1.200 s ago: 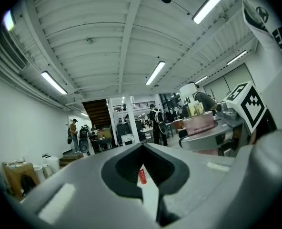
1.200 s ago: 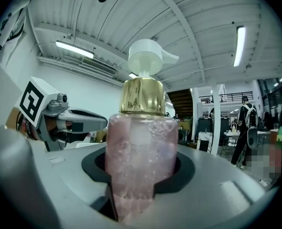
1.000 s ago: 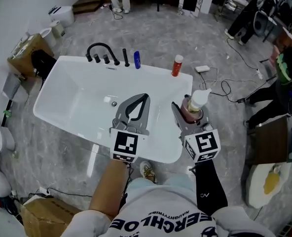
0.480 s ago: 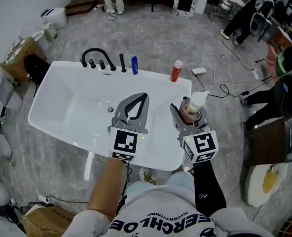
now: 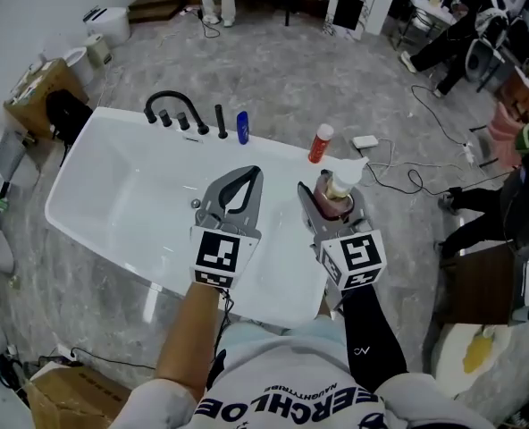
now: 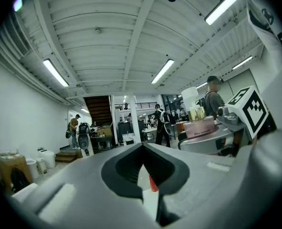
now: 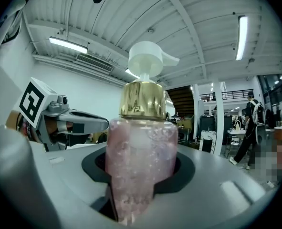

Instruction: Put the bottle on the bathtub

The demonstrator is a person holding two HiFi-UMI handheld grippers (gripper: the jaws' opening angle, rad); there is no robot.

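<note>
A grey marbled floor (image 5: 282, 70) fills the room, and on it stands the white bathtub (image 5: 113, 164), lying slantwise across the head view with its right end nearest the person. A cardboard box (image 5: 34, 92) sits on the floor beyond the tub's left end. Both of the person's forearms reach out over the near rim, each with a gripper held roughly level above the basin. The left gripper (image 5: 251, 173) hangs over the middle of the tub; in its own view (image 6: 142, 151) its two jaws are drawn together at the tips, leaving only a thin slit, and they carry nothing. The right gripper (image 5: 331, 199) is just beside it, over the tub's right end, and its jaws are clamped on the sides of the bottle (image 5: 336, 190), which stands upright between them and clear of the tub. In the right gripper view (image 7: 141, 171) the bottle (image 7: 141, 151) shows a clear pink body full of bubbles, a gold collar (image 7: 142, 99) and a white pump head (image 7: 148, 56). A black arched faucet (image 5: 171, 104) with its handles rises from the far rim. Further along that rim stand a small blue bottle (image 5: 242, 126) and, near the far right corner, a red bottle (image 5: 319, 143) with a white cap.
</note>
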